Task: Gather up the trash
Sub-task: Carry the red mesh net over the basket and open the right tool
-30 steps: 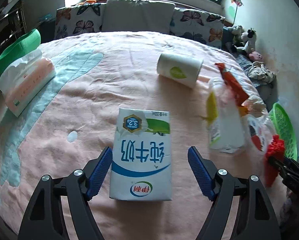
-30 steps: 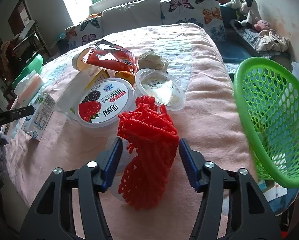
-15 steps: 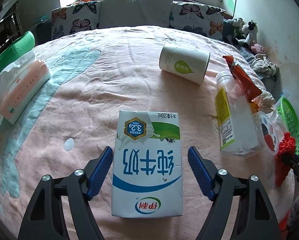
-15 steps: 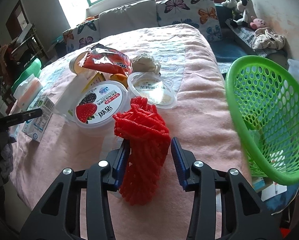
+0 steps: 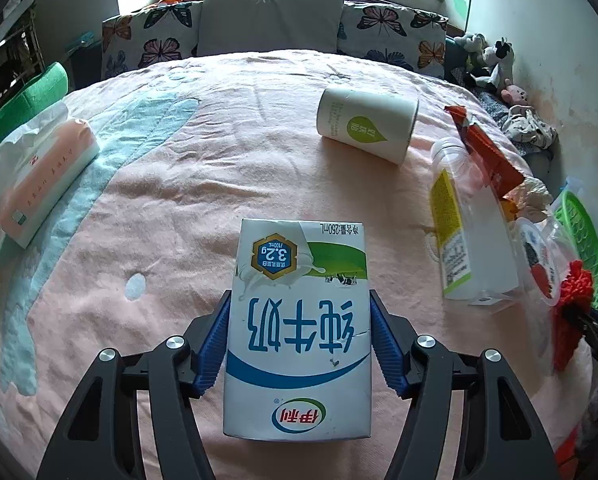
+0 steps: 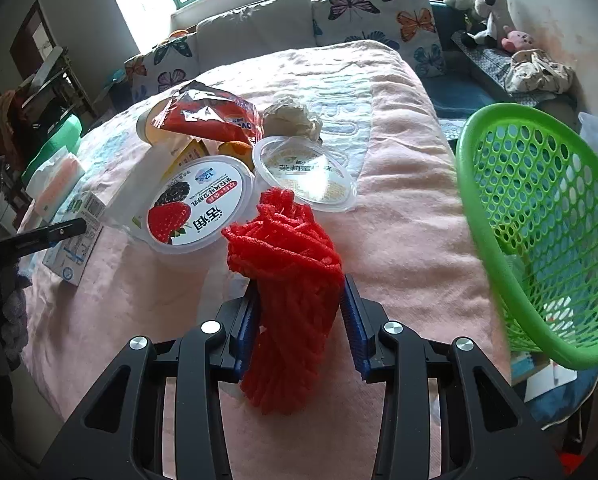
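My left gripper (image 5: 299, 320) is shut on a white and blue milk carton (image 5: 299, 332) that lies on the pink bed cover, pads against both its sides. My right gripper (image 6: 301, 308) is shut on a red foam fruit net (image 6: 291, 280), held just above the bed. A green mesh basket (image 6: 539, 220) stands at the bed's right edge, right of the right gripper. The carton (image 6: 75, 236) and the left gripper's finger (image 6: 39, 236) show at the left of the right wrist view. The red net (image 5: 571, 308) shows at the right edge of the left wrist view.
On the bed lie a paper cup (image 5: 365, 126), a clear bottle (image 5: 467, 232), a yogurt tub (image 6: 197, 208), a clear lid (image 6: 303, 172), a red snack wrapper (image 6: 207, 116), a crumpled tissue (image 6: 291, 118) and a tissue pack (image 5: 39, 176). Pillows (image 5: 271, 20) line the far end.
Both grippers have closed: the left on the milk carton, the right on the red foam net. The left gripper moved forward around the carton.
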